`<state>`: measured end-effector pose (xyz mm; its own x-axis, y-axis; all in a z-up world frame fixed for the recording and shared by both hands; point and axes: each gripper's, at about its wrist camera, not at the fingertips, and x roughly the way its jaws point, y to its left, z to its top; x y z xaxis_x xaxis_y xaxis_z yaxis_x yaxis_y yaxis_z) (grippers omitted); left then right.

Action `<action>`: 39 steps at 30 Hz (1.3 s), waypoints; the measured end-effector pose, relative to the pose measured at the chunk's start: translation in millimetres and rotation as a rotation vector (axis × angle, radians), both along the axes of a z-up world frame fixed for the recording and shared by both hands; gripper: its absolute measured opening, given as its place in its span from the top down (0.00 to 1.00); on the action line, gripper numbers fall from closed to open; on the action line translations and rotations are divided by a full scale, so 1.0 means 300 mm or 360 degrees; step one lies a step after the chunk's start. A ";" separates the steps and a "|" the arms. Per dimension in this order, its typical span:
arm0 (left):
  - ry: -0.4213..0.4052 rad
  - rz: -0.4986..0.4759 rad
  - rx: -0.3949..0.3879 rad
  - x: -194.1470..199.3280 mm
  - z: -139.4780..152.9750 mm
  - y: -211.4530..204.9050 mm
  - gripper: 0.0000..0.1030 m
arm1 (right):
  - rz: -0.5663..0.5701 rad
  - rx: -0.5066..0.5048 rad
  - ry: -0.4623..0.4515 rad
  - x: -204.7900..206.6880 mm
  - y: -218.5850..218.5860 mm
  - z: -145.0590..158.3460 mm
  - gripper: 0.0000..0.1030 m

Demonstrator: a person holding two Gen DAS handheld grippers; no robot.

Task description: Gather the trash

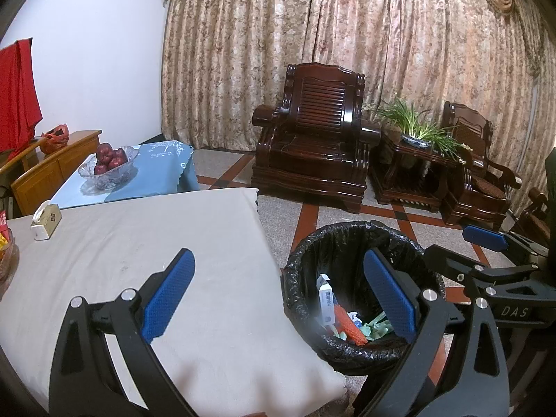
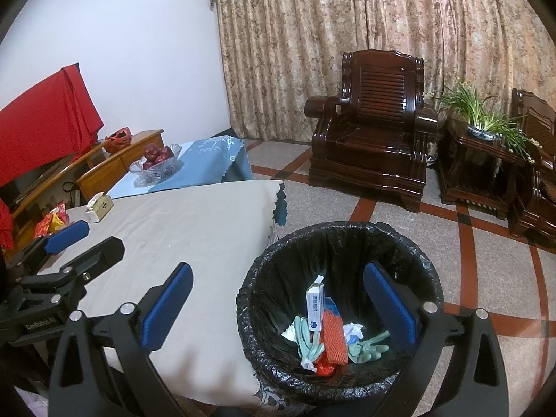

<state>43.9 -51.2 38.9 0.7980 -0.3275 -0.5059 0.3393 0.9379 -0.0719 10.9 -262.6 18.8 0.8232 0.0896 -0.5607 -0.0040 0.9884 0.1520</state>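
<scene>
A round bin lined with a black bag stands on the floor at the table's right corner. Inside lie a white and blue carton, an orange net, pale green gloves and crumpled white paper. My right gripper hangs open above the bin's left rim, nothing between its blue pads. My left gripper is open too, spanning the table corner and the bin. In the left wrist view the right gripper juts in from the right.
A table under a beige cloth carries a tissue box and snack packets. Beyond it, a glass bowl of red apples rests on a blue cloth. Dark wooden armchairs and a plant stand line the curtain.
</scene>
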 end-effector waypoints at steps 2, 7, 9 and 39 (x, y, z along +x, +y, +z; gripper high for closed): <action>-0.0001 0.0000 -0.0001 0.000 0.001 0.000 0.08 | 0.0000 0.0000 -0.0002 0.000 0.000 0.001 0.06; 0.0000 -0.0001 0.0000 0.001 0.002 0.002 0.08 | -0.0001 0.0000 -0.0001 0.000 0.002 0.001 0.06; 0.0000 -0.0002 -0.0001 0.001 0.003 0.002 0.08 | 0.0000 0.0000 -0.0001 0.000 0.002 0.001 0.06; 0.0004 -0.0003 0.0001 0.003 0.015 0.007 0.08 | 0.0001 -0.0002 0.0001 0.005 0.007 0.006 0.06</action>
<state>44.8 -49.0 43.4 0.7960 -0.3288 -0.5083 0.3410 0.9373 -0.0722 12.5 -260.4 20.8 0.8227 0.0893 -0.5614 -0.0043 0.9885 0.1510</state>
